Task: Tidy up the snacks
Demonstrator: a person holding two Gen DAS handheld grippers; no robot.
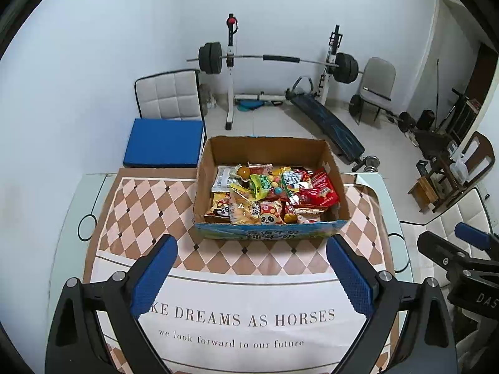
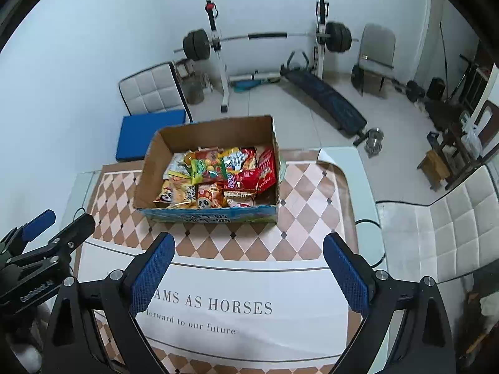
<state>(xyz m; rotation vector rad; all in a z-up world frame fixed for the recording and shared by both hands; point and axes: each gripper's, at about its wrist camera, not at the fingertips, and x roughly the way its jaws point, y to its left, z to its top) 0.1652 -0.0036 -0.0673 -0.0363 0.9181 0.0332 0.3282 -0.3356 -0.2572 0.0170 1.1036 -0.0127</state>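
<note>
An open cardboard box (image 1: 268, 149) (image 2: 215, 131) stands at the far side of the table, filled with several colourful snack packets (image 1: 268, 193) (image 2: 218, 177). My left gripper (image 1: 251, 249) hovers above the tablecloth in front of the box, its blue-padded fingers (image 1: 154, 277) wide open with nothing between them. My right gripper (image 2: 248, 244) is likewise open and empty, nearer than the box and a little to its right. In the left wrist view, the right gripper (image 1: 455, 243) shows at the right edge. In the right wrist view, the left gripper (image 2: 57, 221) shows at the left edge.
A tablecloth (image 1: 149, 205) with a brown diamond pattern and printed words covers the glass table. White padded chairs (image 1: 168, 93) (image 2: 452, 227) stand behind and to the right, one with a blue cushion (image 1: 163, 141). A barbell rack (image 1: 274, 59) and weight bench (image 1: 327, 124) fill the floor beyond.
</note>
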